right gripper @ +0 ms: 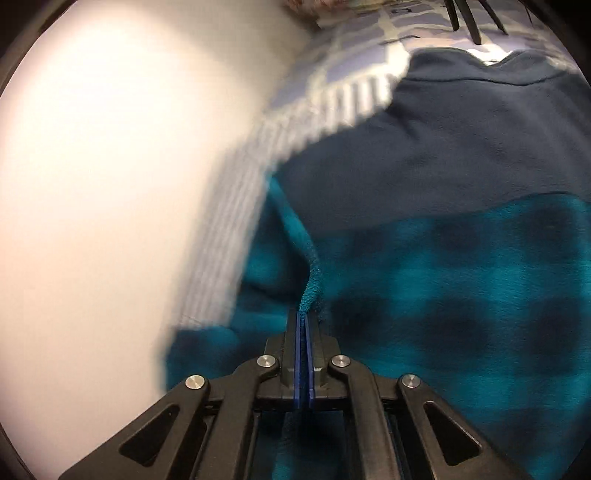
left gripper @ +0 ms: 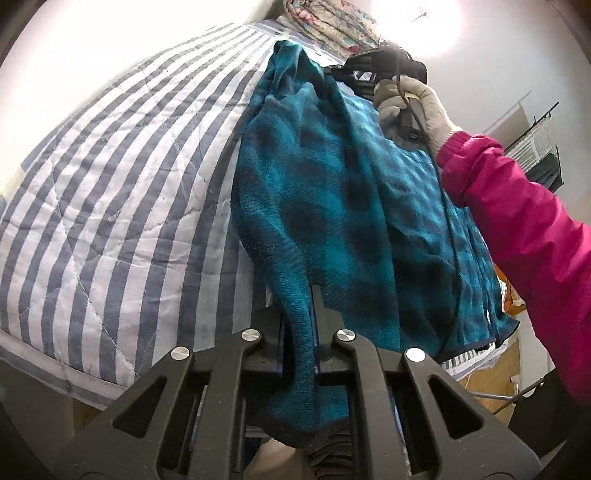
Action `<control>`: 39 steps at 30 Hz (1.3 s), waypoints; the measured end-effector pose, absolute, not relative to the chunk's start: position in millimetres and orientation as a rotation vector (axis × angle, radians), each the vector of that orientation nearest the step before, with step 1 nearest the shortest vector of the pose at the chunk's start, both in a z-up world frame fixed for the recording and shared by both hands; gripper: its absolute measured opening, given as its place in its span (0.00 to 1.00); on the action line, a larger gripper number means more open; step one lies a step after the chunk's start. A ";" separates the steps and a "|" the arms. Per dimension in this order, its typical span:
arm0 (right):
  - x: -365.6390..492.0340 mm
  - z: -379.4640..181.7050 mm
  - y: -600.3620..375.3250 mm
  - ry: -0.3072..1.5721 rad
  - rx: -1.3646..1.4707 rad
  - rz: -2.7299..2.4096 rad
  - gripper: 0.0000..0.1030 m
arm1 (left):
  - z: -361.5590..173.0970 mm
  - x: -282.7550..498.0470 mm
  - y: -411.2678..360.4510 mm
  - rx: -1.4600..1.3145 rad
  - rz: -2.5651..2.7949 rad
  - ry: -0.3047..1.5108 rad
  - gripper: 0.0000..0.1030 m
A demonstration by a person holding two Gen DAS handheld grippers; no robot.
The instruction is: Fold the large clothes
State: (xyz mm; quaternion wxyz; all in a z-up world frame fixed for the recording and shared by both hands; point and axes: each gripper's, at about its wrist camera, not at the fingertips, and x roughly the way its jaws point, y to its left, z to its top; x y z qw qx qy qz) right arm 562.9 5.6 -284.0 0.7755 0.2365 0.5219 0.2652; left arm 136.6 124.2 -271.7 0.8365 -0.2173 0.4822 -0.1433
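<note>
L gripper: jaws closed on a thick bunched fold of the teal fleece; fabric runs between the blue pads and hangs below the linkage, dark ribbed hem at the bottom of the L wrist view.

R gripper: jaws closed on a thin edge of the same fleece, pinched ridge of cloth rising from the tips. In the L view the R gripper sits at the far upper end of the garment, held by a hand in a cream knit glove w/ magenta sleeve.

Fleece: teal w/ dark check blotches, plain navy panel across the top in the R view. Stretched between the two grippers, lying partly over a blue/white striped quilt.

Floral bedding piled at the far end of the quilt. R view motion-blurred.

Writing/labels: none legible on garment, quilt or grippers.
</note>
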 end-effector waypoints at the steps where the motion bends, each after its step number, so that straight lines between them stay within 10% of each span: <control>1: 563.7 -282.8 5.5 1.115 0.482 0.551 0.00 | -270.8 135.6 125.0 -0.460 -0.303 1.017 0.07; 6: 554.9 -288.9 32.7 1.129 0.036 0.368 0.08 | -264.8 128.7 128.4 -0.460 -0.312 0.995 0.07; 9: 543.6 -268.5 36.9 1.094 0.003 0.325 0.30 | -260.9 127.5 127.8 -0.453 -0.313 0.985 0.07; 28: 369.1 -261.8 186.2 1.399 -0.242 0.574 0.72 | -224.0 114.0 79.1 -0.267 -0.343 0.880 0.06; 31: 361.7 -276.6 202.5 1.390 -0.368 0.493 0.67 | -224.1 115.1 68.4 -0.230 -0.338 0.881 0.06; 36: 354.8 -277.7 189.9 1.359 -0.322 0.448 0.18 | -218.3 113.5 50.1 -0.174 -0.335 0.868 0.06; 39: 362.3 -269.6 152.7 1.354 -0.150 0.502 0.11 | -211.4 111.1 38.6 -0.132 -0.341 0.853 0.06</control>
